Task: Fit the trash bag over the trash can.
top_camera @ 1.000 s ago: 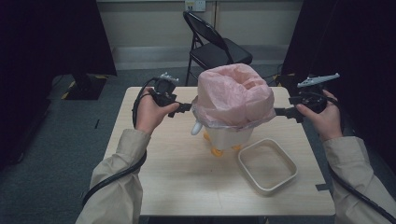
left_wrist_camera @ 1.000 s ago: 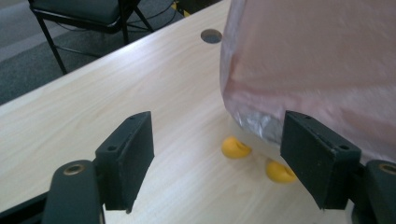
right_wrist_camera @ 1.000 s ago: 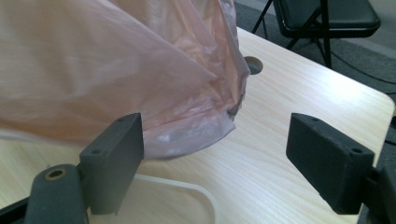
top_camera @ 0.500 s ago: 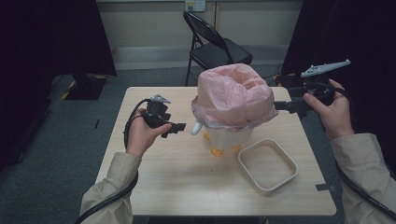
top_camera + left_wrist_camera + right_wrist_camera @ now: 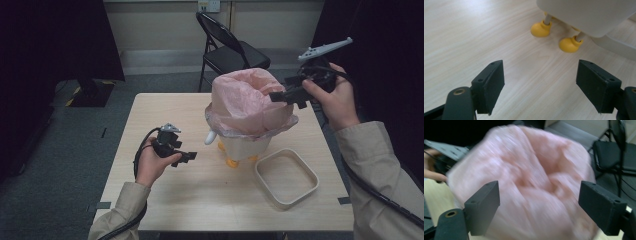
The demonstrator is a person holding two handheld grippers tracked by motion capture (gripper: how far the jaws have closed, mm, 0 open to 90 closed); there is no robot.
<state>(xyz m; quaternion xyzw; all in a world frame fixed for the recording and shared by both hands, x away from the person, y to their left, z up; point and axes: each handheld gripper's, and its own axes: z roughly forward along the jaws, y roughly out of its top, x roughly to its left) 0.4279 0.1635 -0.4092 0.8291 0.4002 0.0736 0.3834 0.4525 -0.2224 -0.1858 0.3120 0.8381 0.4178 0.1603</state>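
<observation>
Liner (image 5: 247, 102) is draped over the rim of the duck-footed bin (image 5: 245, 146) mid-worktop (image 5: 165, 120) but puffs above it, so tucking remains; right tool (image 5: 289, 96) spread at its far-right edge, left tool (image 5: 186, 158) spread, low near-left.

A light wooden counter (image 5: 165, 125) stands on grey carpet (image 5: 75, 145). Behind it a black folding chair (image 5: 227, 47) faces a pale wall (image 5: 160, 25), with black curtains (image 5: 50, 40) hanging on both sides.

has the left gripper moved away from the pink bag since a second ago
Yes. The left gripper has pulled back from the pink bag toward the table's near edge.
</observation>
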